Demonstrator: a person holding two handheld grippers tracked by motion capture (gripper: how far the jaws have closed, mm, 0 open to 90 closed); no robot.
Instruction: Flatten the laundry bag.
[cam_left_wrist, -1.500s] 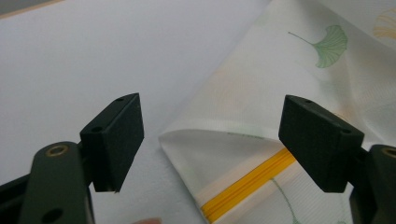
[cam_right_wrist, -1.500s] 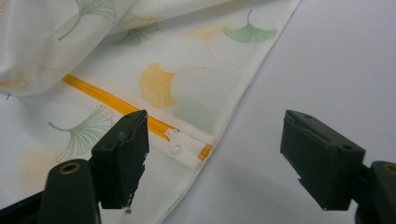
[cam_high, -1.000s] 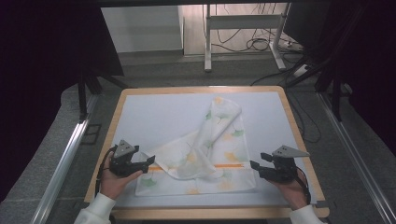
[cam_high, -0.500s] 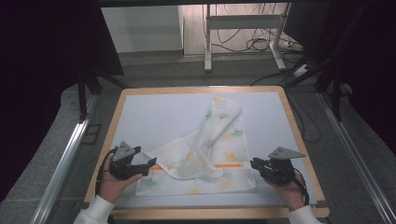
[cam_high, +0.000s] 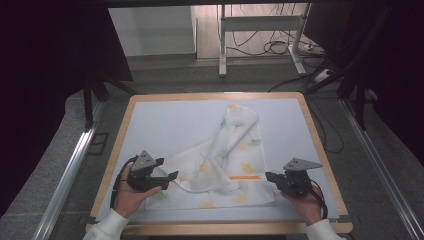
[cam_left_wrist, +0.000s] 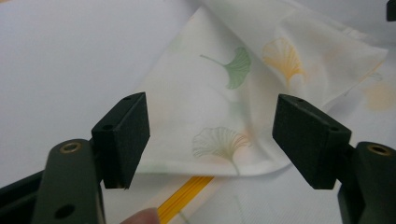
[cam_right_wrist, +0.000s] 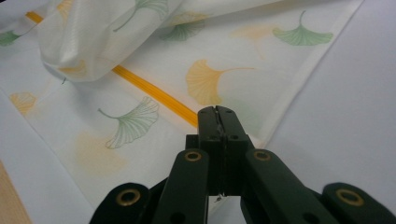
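On the table (cam_high: 150, 120), a white cloth (cam_high: 235, 150) printed with ginkgo leaves lies crumpled toward six o'clock, one fold running up toward twelve. At its eight o'clock edge the left gripper (cam_high: 170, 176) hovers with jaws spread wide around a folded corner, not touching it. At four o'clock the right gripper (cam_high: 269, 176) has its jaws pressed together at the cloth's edge, near an orange stripe (cam_high: 245, 177).

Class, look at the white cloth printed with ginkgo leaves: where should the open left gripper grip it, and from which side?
Probably the folded-over flap's rounded edge on the white ginkgo-leaf cloth, approached from the table's left. That edge lies raised, directly between the left gripper's open jaws.
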